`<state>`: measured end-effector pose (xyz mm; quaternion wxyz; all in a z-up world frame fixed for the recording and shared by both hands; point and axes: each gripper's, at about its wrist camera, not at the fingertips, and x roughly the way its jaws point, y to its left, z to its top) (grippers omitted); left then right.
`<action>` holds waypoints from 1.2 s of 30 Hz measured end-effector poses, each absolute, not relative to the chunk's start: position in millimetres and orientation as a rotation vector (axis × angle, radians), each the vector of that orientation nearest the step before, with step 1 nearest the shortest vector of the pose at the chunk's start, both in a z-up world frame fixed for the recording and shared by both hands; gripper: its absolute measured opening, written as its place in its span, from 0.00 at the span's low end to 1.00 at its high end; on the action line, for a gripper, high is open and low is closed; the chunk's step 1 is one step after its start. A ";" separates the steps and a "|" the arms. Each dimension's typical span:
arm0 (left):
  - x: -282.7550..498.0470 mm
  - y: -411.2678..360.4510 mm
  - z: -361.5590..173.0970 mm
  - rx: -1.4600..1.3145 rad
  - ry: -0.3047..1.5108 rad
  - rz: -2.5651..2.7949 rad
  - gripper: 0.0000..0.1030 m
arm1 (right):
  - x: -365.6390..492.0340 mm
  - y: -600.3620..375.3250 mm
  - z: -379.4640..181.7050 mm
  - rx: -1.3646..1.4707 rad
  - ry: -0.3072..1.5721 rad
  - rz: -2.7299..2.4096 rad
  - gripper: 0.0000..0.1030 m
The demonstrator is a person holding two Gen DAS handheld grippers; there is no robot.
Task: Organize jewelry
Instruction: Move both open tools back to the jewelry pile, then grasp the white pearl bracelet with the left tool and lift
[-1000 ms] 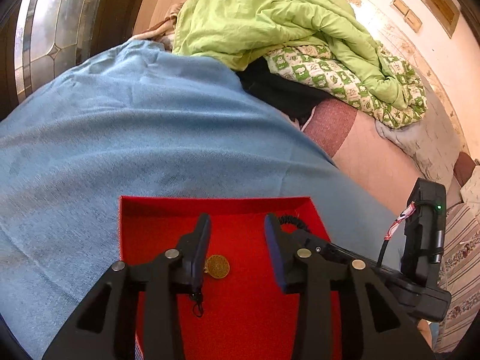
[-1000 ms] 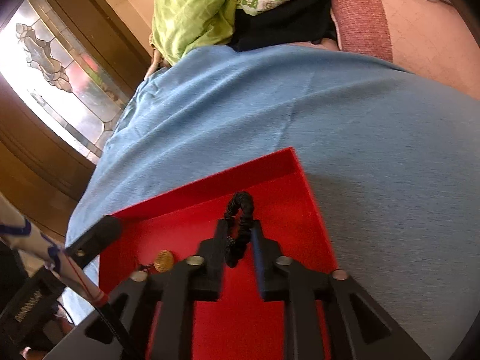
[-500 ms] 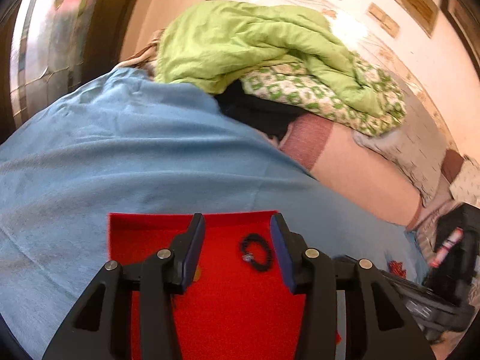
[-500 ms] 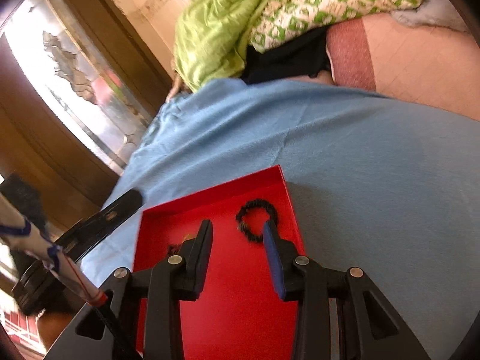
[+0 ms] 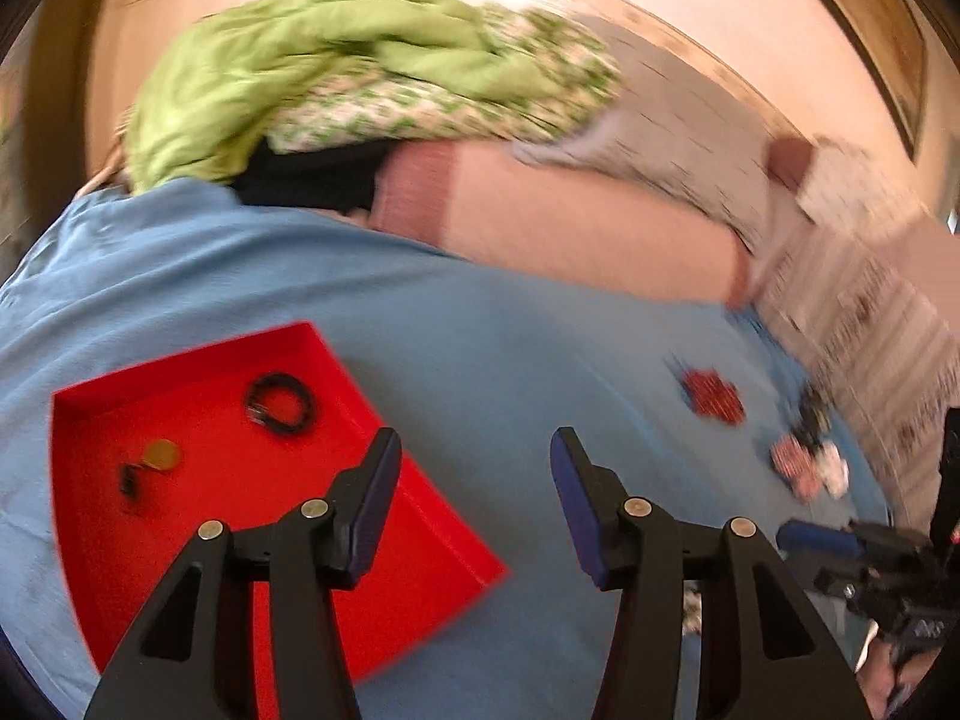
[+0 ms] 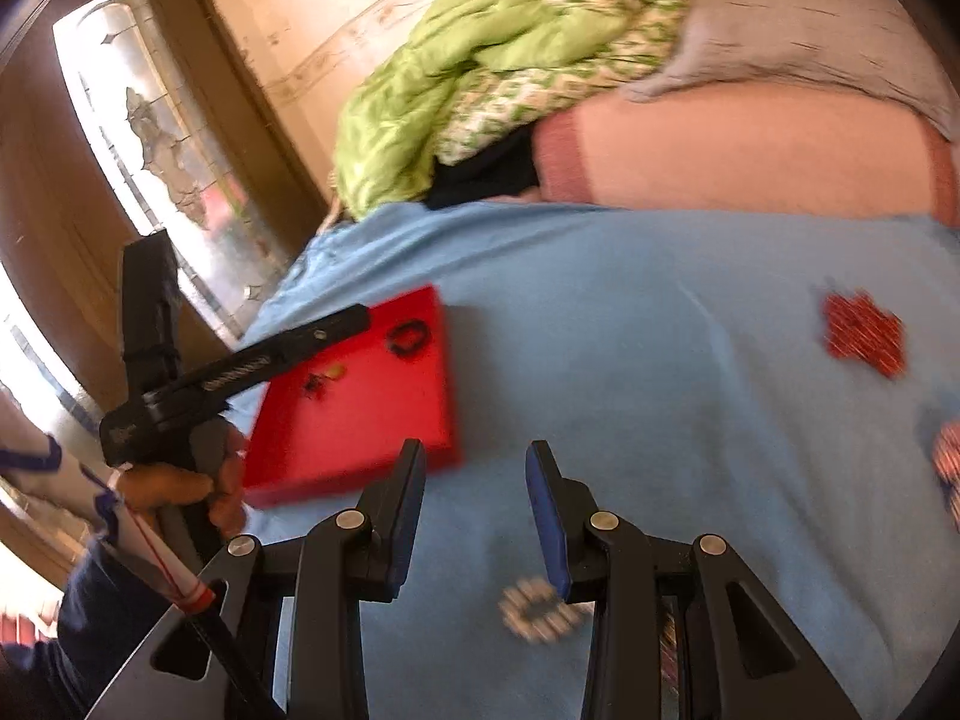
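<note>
Just blue cloth (image 5: 492,360) w/ red tray (image 5: 198,516), bedding (image 5: 336,60) behind.

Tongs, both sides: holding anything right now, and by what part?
Nothing held. Left tongs and right tongs both stand open with only the blue cloth between them.

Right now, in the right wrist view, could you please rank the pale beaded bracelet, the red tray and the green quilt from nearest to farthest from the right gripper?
1. Pale beaded bracelet, just below the right gripper.
2. Red tray, to the left on the blue cloth.
3. Green quilt, far back by the wall.
</note>
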<state>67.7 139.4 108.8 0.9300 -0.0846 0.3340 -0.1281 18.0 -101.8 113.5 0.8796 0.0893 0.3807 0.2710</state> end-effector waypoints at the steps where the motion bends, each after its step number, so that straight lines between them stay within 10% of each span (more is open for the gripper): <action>1: 63.7 133.0 108.5 -0.165 0.689 -0.279 0.49 | 10.8 -115.0 107.8 0.189 0.791 0.539 0.36; 26: 18.0 11.5 10.6 0.082 0.942 -0.483 0.49 | 6.2 -234.0 66.5 0.459 0.841 0.395 0.36; 36: 16.2 -4.7 14.6 0.136 0.883 -0.561 0.11 | 9.7 -234.3 61.1 0.449 0.861 0.389 0.37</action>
